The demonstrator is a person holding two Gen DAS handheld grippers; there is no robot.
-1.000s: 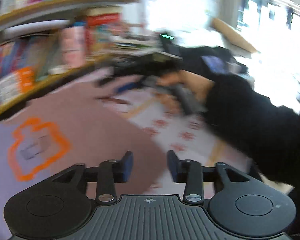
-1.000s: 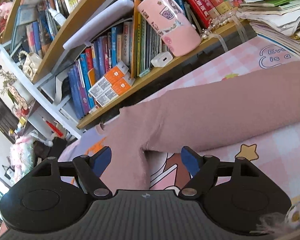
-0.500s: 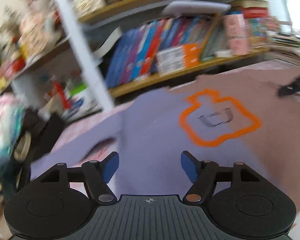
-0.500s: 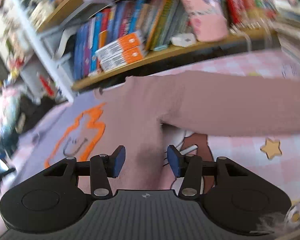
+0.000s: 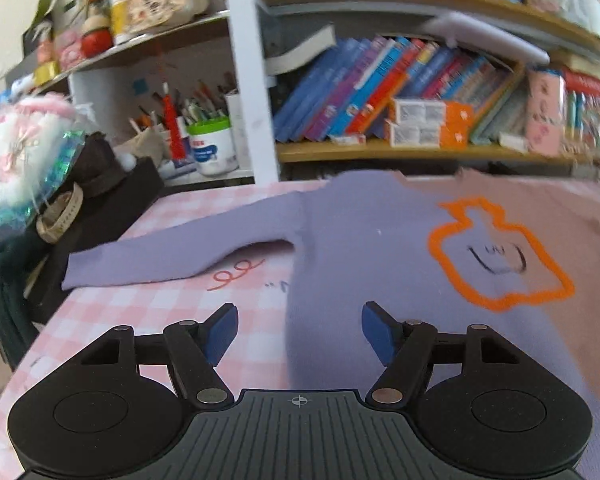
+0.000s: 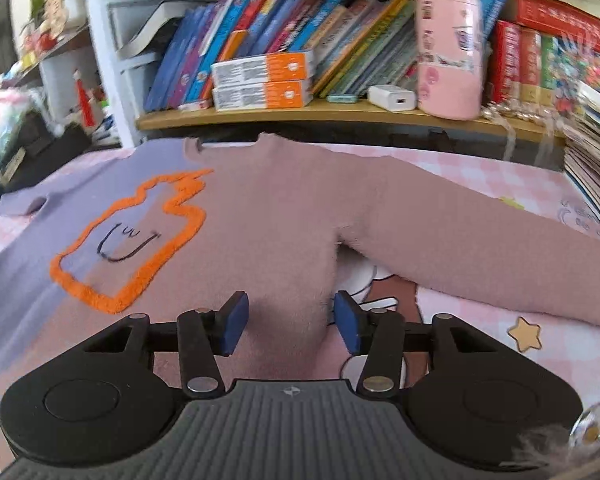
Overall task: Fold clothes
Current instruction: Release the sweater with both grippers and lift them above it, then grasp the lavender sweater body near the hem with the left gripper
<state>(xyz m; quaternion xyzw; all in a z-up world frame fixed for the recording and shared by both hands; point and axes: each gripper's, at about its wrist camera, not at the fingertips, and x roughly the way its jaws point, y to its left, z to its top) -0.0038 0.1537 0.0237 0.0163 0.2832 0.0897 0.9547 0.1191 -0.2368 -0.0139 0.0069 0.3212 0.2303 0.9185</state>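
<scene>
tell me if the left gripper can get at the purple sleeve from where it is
Probably yes: the left gripper is open, and the purple sleeve lies flat and uncovered on the checked tablecloth, ahead to its left.

You're in a home study or child's room, wooden bookshelf (image 6: 340, 110) crammed with picture books (image 6: 260, 32) behind your tabletop (image 5: 172, 304) with its pink checked cartoon cover, pen pot (image 5: 212, 146) and plush toys (image 5: 16, 148) left of the bookshelf.
</scene>
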